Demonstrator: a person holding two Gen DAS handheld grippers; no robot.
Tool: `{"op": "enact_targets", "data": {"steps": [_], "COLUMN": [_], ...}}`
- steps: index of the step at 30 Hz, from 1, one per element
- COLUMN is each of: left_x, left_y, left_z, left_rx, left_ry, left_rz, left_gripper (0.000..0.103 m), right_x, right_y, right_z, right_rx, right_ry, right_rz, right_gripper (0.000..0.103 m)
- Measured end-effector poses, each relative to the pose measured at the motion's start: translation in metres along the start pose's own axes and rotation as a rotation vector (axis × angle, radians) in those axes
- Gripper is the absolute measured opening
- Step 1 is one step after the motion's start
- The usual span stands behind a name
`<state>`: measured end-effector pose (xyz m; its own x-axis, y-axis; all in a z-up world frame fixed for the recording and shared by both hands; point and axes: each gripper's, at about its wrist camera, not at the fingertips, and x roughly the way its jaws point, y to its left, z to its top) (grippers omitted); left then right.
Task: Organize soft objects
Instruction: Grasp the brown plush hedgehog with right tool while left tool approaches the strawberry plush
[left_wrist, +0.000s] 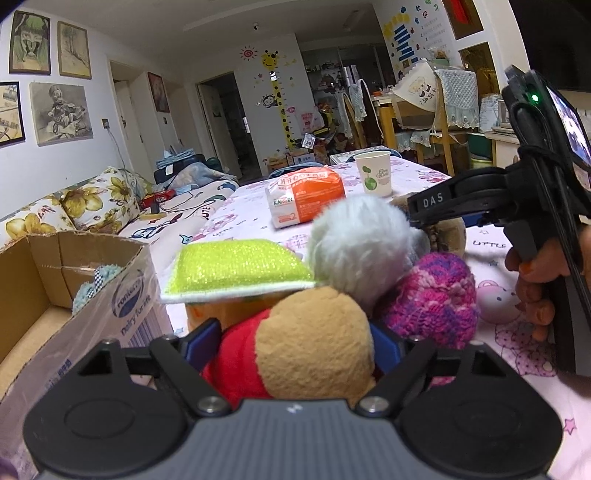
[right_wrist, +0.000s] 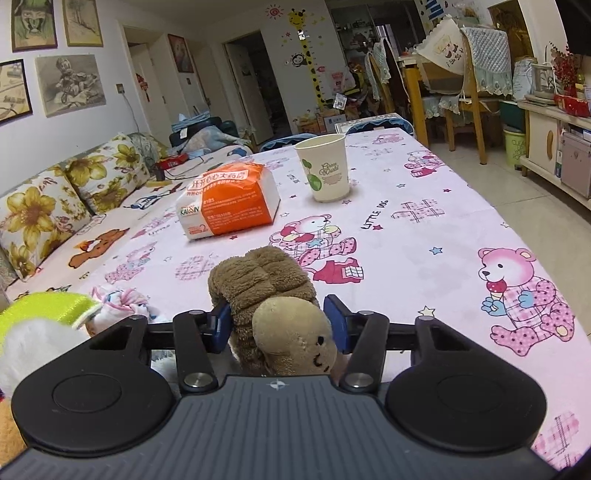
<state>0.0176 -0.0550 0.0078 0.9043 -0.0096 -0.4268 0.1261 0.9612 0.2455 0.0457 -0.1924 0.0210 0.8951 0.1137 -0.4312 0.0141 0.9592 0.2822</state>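
Observation:
In the left wrist view my left gripper (left_wrist: 295, 343) has its blue pads against both sides of a tan and red plush toy (left_wrist: 314, 339). It lies at the near end of a pile with a yellow-green sponge (left_wrist: 236, 269), a white fluffy ball (left_wrist: 362, 243) and a pink-purple knitted piece (left_wrist: 432, 299). My right gripper (right_wrist: 279, 321) is shut on a brown plush monkey (right_wrist: 266, 280) lying on the table. From the left wrist view the right gripper (left_wrist: 424, 214) comes in from the right, behind the fluffy ball.
An open cardboard box (left_wrist: 110, 295) stands left of the pile, with a blue-grey fluffy thing inside. An orange tissue pack (right_wrist: 229, 203) and a paper cup (right_wrist: 325, 166) sit farther back on the pink tablecloth (right_wrist: 424, 229). A sofa runs along the left. A hand (left_wrist: 532, 288) holds the right gripper.

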Motion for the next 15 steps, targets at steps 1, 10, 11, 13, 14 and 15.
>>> {"op": "enact_targets", "data": {"steps": [1, 10, 11, 13, 14, 15], "left_x": [0.000, 0.012, 0.012, 0.011, 0.011, 0.009], "left_y": [0.002, 0.015, 0.016, 0.018, 0.018, 0.018], "left_z": [0.001, -0.002, -0.002, -0.002, -0.002, -0.002], "left_rx": [-0.009, -0.068, -0.078, -0.088, -0.090, -0.090], "left_ry": [0.003, 0.082, 0.084, 0.084, 0.084, 0.084], "left_rz": [-0.002, -0.055, -0.062, -0.071, -0.075, -0.077], "left_gripper": [0.095, 0.100, 0.099, 0.097, 0.095, 0.094], "right_x": [-0.001, -0.003, -0.004, -0.005, -0.006, -0.008], "right_y": [0.000, 0.003, 0.003, 0.004, 0.004, 0.004], "right_z": [0.000, -0.001, -0.001, -0.001, -0.001, -0.001], "right_rx": [-0.001, -0.020, -0.023, -0.024, -0.021, -0.018], "right_ry": [-0.002, -0.009, -0.008, -0.003, -0.001, 0.002], "right_rz": [0.002, -0.008, -0.010, -0.010, -0.010, -0.010], "right_gripper": [0.061, 0.057, 0.056, 0.056, 0.055, 0.055]}}
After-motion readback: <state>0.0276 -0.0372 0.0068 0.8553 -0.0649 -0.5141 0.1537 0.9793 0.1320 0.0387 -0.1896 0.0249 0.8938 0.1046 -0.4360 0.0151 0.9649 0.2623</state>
